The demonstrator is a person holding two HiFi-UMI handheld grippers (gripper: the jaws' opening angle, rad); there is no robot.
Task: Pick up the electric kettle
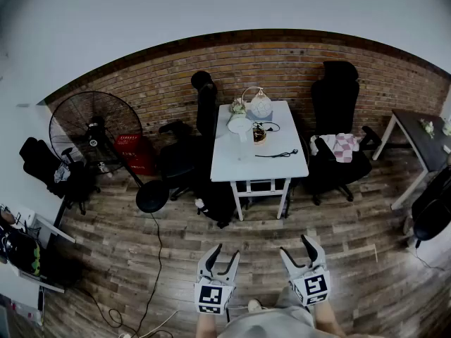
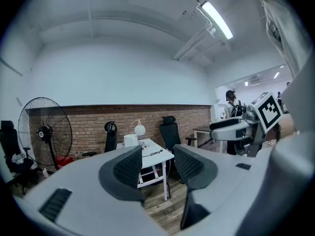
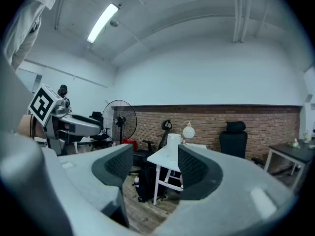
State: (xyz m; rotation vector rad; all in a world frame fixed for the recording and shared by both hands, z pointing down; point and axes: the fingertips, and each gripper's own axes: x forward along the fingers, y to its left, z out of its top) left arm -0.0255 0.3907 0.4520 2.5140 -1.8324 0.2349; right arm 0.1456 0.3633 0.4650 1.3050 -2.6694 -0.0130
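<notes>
A white counter (image 1: 273, 166) stands against a brick wall (image 1: 296, 65) across a wooden floor (image 1: 176, 252), with black office chairs (image 1: 337, 104) on either side and a standing fan (image 1: 94, 129) off to the left. The electric kettle (image 1: 242, 127), a pale upright cylinder, sits near the counter's far left corner, just beside a round globe lamp (image 1: 261, 105) and well apart from both tools. The left tool (image 1: 225, 251) and right tool (image 1: 295, 246) are held low in the foreground, side by side, each with its jaws apart and nothing between them.
</notes>
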